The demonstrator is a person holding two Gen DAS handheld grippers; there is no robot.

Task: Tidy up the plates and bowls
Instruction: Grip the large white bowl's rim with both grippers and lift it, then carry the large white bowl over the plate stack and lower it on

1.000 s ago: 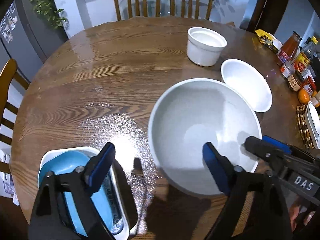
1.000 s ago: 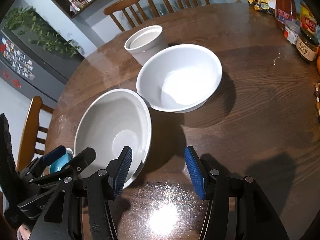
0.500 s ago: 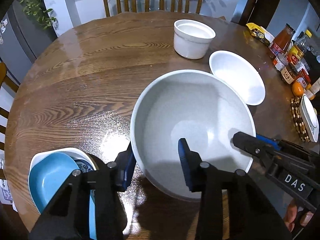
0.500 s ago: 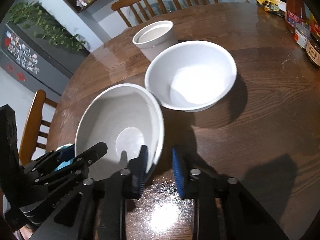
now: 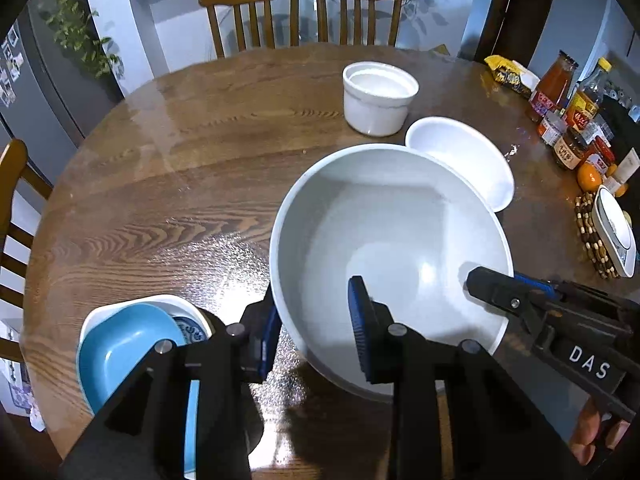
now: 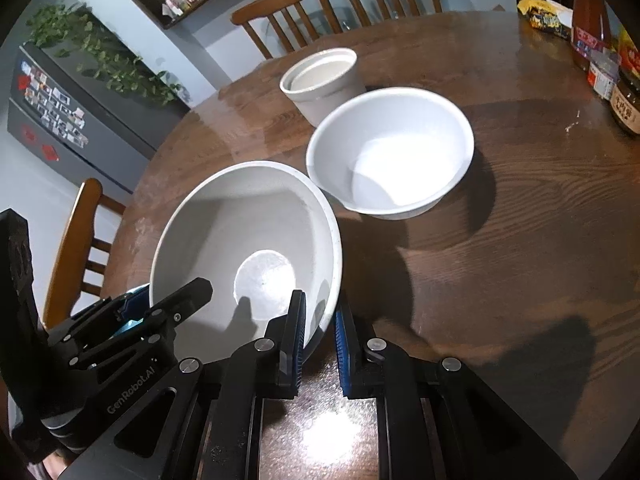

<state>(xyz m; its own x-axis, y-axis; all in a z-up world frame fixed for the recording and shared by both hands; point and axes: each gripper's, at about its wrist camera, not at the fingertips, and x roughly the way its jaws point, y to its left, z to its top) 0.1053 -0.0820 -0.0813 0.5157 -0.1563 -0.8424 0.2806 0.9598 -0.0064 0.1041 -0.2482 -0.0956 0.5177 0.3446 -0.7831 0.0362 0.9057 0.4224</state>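
The left gripper fills the lower middle of its own view, angled steeply down, its jaws just closed in with one blue pad each side of a bowl wall. The right gripper sits at the lower centre of its view, likewise tilted down, jaws just drawn nearly together on that rim. Fingertips show at the lower right

Bare table is left open on the left; passage ahead is blocked by the white bowl and the ceramic pot, rightward by crowded jars
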